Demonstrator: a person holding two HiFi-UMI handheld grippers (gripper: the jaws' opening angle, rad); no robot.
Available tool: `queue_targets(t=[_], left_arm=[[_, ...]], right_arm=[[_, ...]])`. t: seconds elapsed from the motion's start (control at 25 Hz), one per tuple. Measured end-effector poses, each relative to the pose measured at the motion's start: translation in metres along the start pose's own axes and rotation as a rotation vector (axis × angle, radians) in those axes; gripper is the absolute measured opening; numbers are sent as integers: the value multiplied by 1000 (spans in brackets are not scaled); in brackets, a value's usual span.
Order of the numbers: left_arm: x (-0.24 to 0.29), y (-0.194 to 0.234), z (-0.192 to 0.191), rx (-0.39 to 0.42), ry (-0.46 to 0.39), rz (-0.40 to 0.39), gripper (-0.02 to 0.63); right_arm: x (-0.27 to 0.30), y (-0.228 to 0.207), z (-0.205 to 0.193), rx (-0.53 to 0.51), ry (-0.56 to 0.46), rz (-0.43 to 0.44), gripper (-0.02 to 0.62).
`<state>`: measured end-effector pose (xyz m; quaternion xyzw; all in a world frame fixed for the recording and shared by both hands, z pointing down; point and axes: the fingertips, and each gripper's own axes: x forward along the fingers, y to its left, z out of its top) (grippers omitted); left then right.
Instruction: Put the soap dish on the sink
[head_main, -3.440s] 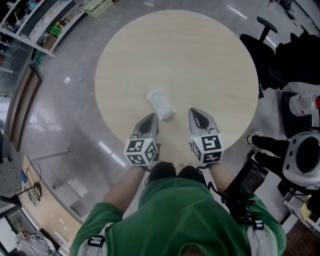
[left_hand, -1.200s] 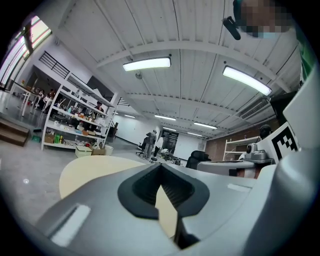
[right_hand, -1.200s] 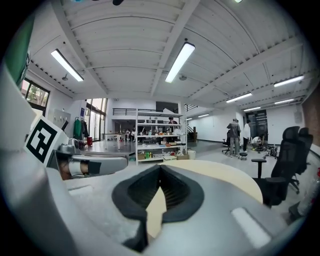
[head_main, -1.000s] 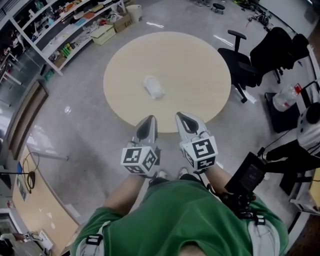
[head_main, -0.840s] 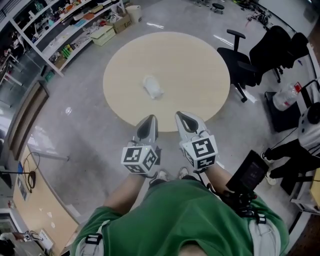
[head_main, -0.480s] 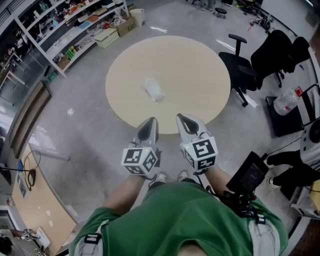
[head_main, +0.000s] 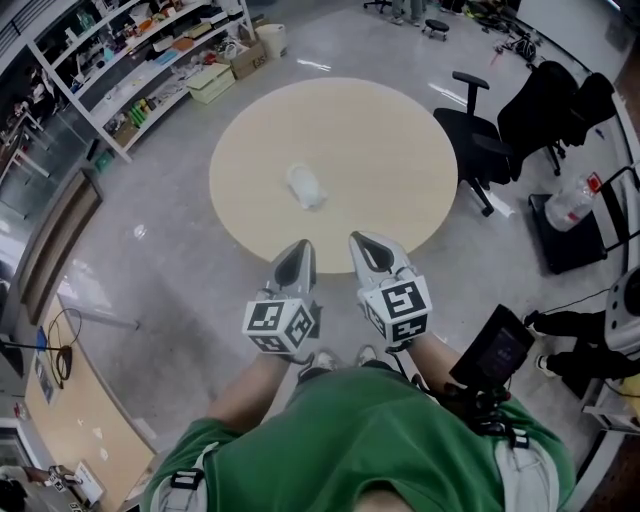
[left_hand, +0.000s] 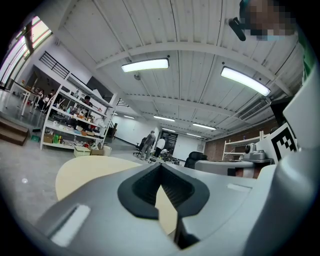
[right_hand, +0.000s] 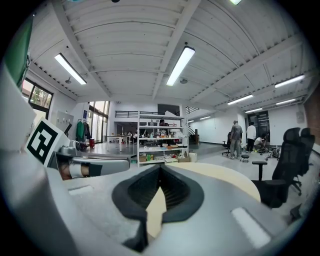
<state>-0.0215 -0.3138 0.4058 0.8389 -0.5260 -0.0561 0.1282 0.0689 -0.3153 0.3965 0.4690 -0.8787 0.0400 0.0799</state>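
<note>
Both jaw pairs were pressed together with nothing in them. The left gripper (head_main: 301, 246) and the right gripper (head_main: 357, 240) were held side by side over the floor, just short of the table edge. Each marker cube (head_main: 280, 325) carried only black-and-white square patterns.

The soap dish (head_main: 306, 186), a small whitish thing, lay alone on the round pale-wood table (head_main: 390, 140), well apart from both grippers. Around the table ran polished grey floor (head_main: 150, 250), with stocked shelving (head_main: 130, 60) to the upper left and a black office chair (head_main: 478, 128) to the right.

The head view alone showed the dish. The gripper views looked level across the hall to white ceiling strip lights (right_hand: 180, 65) and people (right_hand: 235, 134) standing far off.
</note>
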Motion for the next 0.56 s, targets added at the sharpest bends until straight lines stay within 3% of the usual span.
queue_targets(t=[0.56], left_arm=[[15, -4, 4, 13, -3, -29, 6]], right_arm=[[5, -6, 2, -3, -2, -15, 3]])
